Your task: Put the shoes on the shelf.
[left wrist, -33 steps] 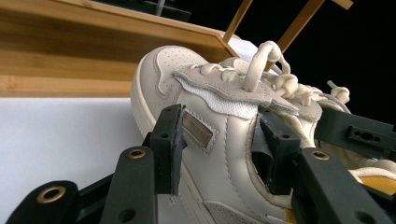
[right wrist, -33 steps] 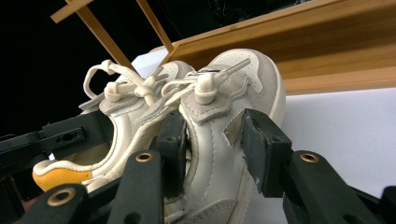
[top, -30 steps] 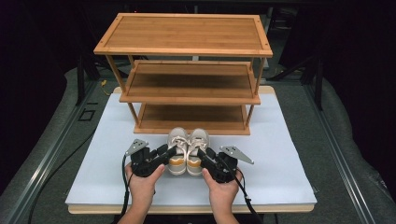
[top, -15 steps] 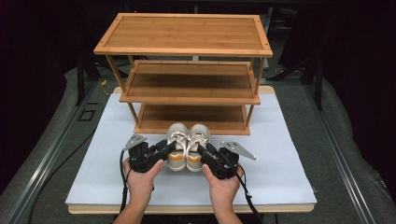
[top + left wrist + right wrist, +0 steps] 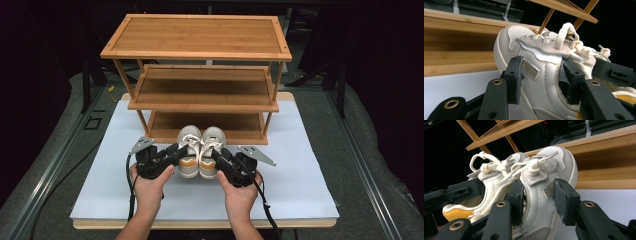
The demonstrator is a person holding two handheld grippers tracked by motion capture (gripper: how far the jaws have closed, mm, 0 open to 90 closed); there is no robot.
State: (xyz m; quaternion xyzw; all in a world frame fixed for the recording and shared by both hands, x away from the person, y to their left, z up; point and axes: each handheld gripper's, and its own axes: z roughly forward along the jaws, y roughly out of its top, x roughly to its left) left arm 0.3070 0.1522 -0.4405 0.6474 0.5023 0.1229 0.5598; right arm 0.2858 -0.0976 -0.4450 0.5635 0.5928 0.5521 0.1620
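A pair of white sneakers with cream laces and orange heel linings hangs side by side just in front of the wooden rack's lowest shelf (image 5: 205, 125). My left gripper (image 5: 181, 150) is shut on the left sneaker (image 5: 189, 146). In the left gripper view its pads press the sides of the left sneaker (image 5: 541, 62). My right gripper (image 5: 218, 152) is shut on the right sneaker (image 5: 213, 142). In the right gripper view the jaws clamp the right sneaker (image 5: 549, 162) below its tongue, with the left sneaker (image 5: 489, 185) beside it. Both sneakers point toe-first at the rack.
The three-tier wooden rack (image 5: 200, 35) stands at the back of the white board (image 5: 300, 175), all its shelves bare. Its slanted side posts (image 5: 272, 90) frame the shelf openings. Dark floor and metal rails (image 5: 365, 165) lie around the board.
Both hands have raised the sneakers a little off the white board, slightly closer to the rack. The grip on each sneaker looks the same.
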